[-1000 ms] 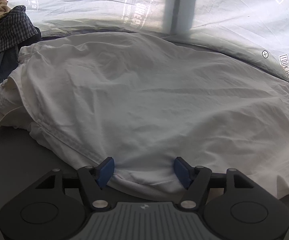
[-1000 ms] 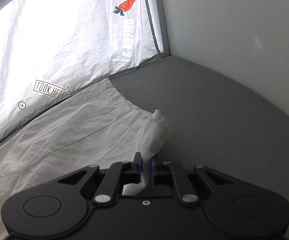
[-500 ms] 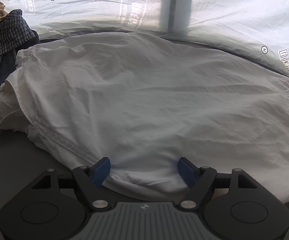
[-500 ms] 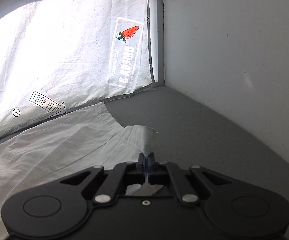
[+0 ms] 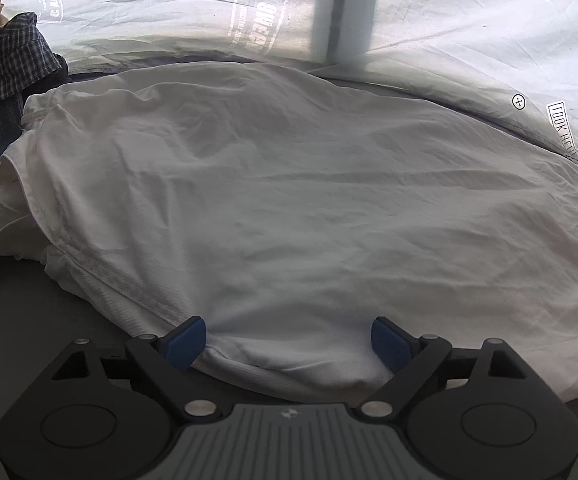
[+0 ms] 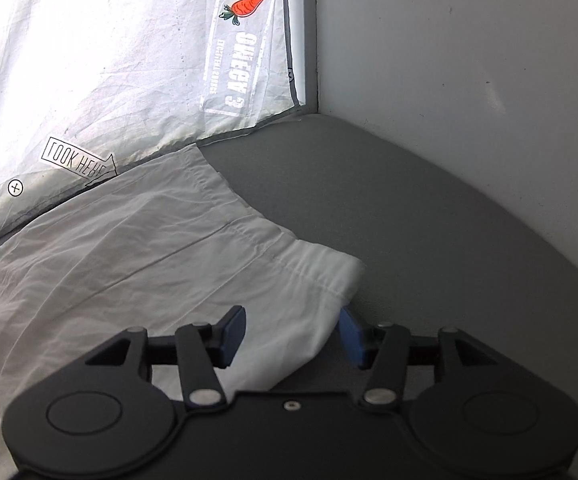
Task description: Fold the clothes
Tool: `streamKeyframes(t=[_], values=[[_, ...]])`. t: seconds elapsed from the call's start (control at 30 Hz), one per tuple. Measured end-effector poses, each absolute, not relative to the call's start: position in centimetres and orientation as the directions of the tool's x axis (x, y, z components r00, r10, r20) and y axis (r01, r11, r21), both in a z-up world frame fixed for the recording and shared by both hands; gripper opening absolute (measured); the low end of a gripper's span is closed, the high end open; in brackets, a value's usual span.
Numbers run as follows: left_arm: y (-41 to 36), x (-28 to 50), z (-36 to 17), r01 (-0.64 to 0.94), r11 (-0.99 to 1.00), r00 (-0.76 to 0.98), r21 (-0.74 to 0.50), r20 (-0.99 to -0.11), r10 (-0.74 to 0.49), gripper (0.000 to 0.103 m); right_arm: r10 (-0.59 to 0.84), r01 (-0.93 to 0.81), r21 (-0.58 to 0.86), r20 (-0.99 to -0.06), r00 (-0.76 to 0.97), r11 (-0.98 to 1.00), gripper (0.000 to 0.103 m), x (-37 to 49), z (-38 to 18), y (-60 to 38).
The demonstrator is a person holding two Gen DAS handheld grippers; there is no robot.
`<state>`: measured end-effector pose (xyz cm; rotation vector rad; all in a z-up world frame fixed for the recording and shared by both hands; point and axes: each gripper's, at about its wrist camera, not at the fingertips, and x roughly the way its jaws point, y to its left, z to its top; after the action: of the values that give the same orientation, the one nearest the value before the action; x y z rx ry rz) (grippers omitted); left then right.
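Observation:
A large white garment point(image 5: 289, 200) lies spread over the grey table point(image 5: 17, 300), folded on itself, with a bunched part at its left end. My left gripper point(image 5: 289, 342) is open, its blue pads on either side of the garment's near folded edge. In the right wrist view the garment's hemmed corner point(image 6: 297, 280) lies flat on the table. My right gripper point(image 6: 293, 334) is open, with that corner between its blue pads.
A pile of other clothes, checked shirt point(image 5: 5, 64) and denim, lies at the far left. A translucent printed sheet point(image 5: 249, 8) hangs behind the table. A white wall point(image 6: 469, 60) bounds the table on the right, with bare grey table point(image 6: 429, 220) beside the corner.
My right gripper was shut on the garment's corner and holding it raised; it has now opened and the corner lies flat. My left gripper has opened a little wider.

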<state>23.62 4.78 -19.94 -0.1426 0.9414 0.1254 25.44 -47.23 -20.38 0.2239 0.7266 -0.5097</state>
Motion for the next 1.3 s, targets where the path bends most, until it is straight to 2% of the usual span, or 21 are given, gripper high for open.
streamKeyframes(t=[0.07,0.13,0.27,0.43,0.53,0.73,0.9,1.03,1.17,1.3], values=[[5.9,22.5,-19.1,-0.189,0.972,0.606,-0.143,-0.796,0.001,0.09,-0.356,0.473,-0.014,-0.679,0.642,0.881,0.082,25.2,-19.5,-44.8],[7.3,21.3,-18.4,-0.206,0.956,0.627,-0.21,-0.778,-0.036,0.09,-0.336,0.421,-0.039,-0.671,0.661,0.906,0.092,24.7,-18.8,-41.8],[11.7,19.3,-17.4,-0.285,0.878,0.681,-0.384,-0.726,-0.096,0.09,-0.214,0.257,-0.038,-0.676,0.705,0.966,0.098,23.7,-18.3,-34.9],[18.1,18.2,-16.9,-0.385,0.689,0.749,-0.614,-0.644,-0.156,0.09,-0.06,0.052,-0.033,-0.696,0.716,0.998,0.099,23.0,-17.4,-25.6],[21.2,19.0,-16.4,-0.386,0.637,0.779,-0.668,-0.605,-0.163,0.091,0.001,-0.054,-0.056,-0.683,0.73,0.997,0.101,22.7,-16.6,-20.6],[25.5,21.8,-16.4,-0.39,0.691,0.777,-0.609,-0.62,-0.107,0.093,0.046,-0.125,-0.068,-0.674,0.737,0.99,0.102,24.6,-17.2,-14.4],[27.5,23.2,-18.1,-0.387,0.704,0.757,-0.595,-0.641,-0.126,0.093,0.009,-0.026,-0.016,-0.672,0.74,1.0,0.103,26.9,-19.3,-12.9],[27.2,23.8,-19.0,-0.377,0.734,0.735,-0.565,-0.665,-0.134,0.093,-0.018,0.03,0.004,-0.711,0.703,1.0,0.103,27.7,-22.1,-13.0],[26.7,24.1,-19.9,-0.39,0.745,0.708,-0.541,-0.693,-0.132,0.093,-0.016,0.029,0.01,-0.648,0.762,1.0,0.103,26.3,-23.2,-13.2],[26.2,24.4,-20.8,-0.402,0.757,0.681,-0.516,-0.721,-0.129,0.093,-0.013,0.023,0.008,-0.627,0.779,1.0,0.103,25.9,-23.4,-13.3]])
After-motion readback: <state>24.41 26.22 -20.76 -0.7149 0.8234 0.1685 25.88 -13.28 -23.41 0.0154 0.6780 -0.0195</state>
